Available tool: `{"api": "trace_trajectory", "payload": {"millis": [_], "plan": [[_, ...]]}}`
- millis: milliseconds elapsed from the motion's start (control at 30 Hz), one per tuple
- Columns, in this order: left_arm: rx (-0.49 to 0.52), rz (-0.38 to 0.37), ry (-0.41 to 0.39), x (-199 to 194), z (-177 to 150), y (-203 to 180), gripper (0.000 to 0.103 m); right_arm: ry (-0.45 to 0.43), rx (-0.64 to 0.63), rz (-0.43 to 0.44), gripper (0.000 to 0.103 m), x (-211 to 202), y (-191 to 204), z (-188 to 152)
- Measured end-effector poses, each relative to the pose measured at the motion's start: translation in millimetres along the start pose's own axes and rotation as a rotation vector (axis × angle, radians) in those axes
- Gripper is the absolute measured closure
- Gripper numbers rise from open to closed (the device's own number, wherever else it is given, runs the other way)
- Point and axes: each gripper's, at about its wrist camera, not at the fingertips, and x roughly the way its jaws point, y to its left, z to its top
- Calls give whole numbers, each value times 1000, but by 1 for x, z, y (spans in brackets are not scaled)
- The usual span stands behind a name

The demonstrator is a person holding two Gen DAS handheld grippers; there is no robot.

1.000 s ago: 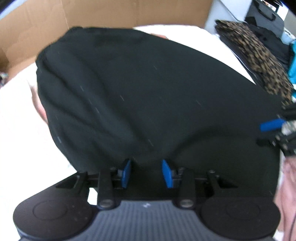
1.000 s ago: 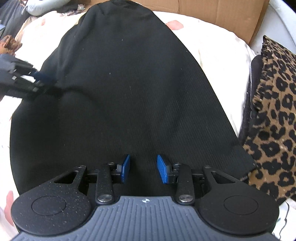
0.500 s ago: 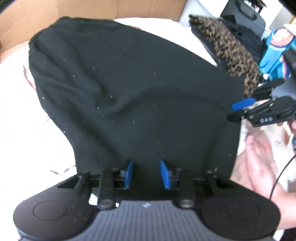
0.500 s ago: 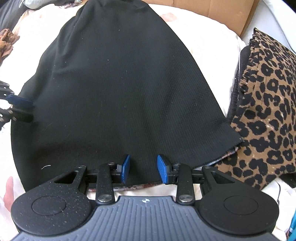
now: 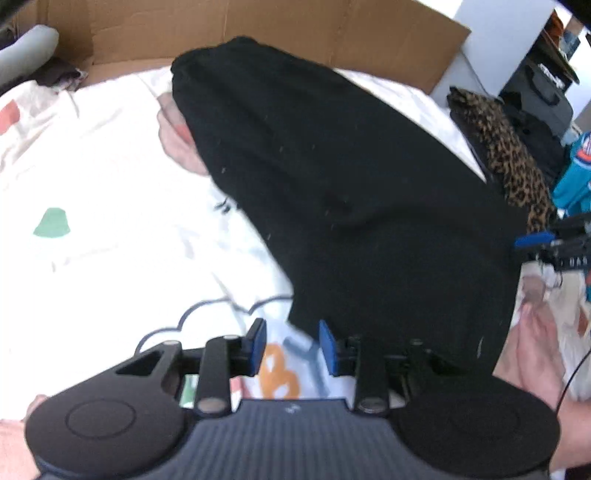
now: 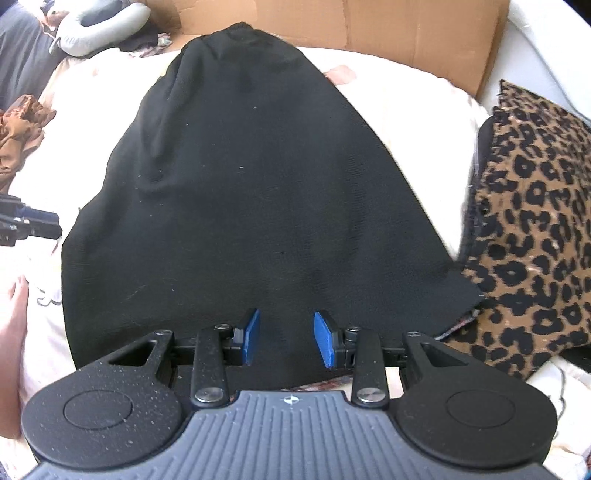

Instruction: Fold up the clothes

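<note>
The black garment (image 6: 258,192) lies spread flat on the bed (image 5: 110,177), narrow end toward the cardboard (image 6: 369,22) and wide hem nearest, just beside a leopard-print pile (image 6: 535,206). It looks laid out and ready for a first fold, which calls for pinching the hem corners. Both the left claw (image 5: 291,345), over bare sheet off the hem's corner, and the right claw (image 6: 286,338), above the hem, stand parted and empty.

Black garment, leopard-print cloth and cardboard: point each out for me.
Black garment (image 6: 258,192): right wrist view, middle of the spread fabric.
Leopard-print cloth (image 6: 528,221): right wrist view, centre of the printed top.
Cardboard (image 6: 406,33): right wrist view, flat panel behind the garment.
</note>
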Motion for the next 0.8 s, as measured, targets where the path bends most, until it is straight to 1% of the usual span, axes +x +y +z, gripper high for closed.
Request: {"api": "trace_trajectory", "payload": {"millis": [67,167,233,400,533,633,700,800], "plan": [[10,8,14,4,-5,0,70,6,0,13,64,6,5,1],[29,-2,27,8,-10,-1,70,20,-13,23,64,15,11,1],[53,-2,28,10,-13,-4,67,35,-19,18,64,21,14,0],[58,-18,18,20,-18,-15,60,63,-14,2,64,30,14,-7],[80,-21,-13,19,-17,-22,58,63,-21,-1,64,33,14,-11],[55,-43,-68,9,-11,-23,57,65,-23,-1,64,34,14,-11],[34,-63,-109,1,-6,-22,52,64,-25,0,64,33,14,-11],[3,-77,-124,0,-2,-18,51,62,-28,1,64,33,14,-12]]}}
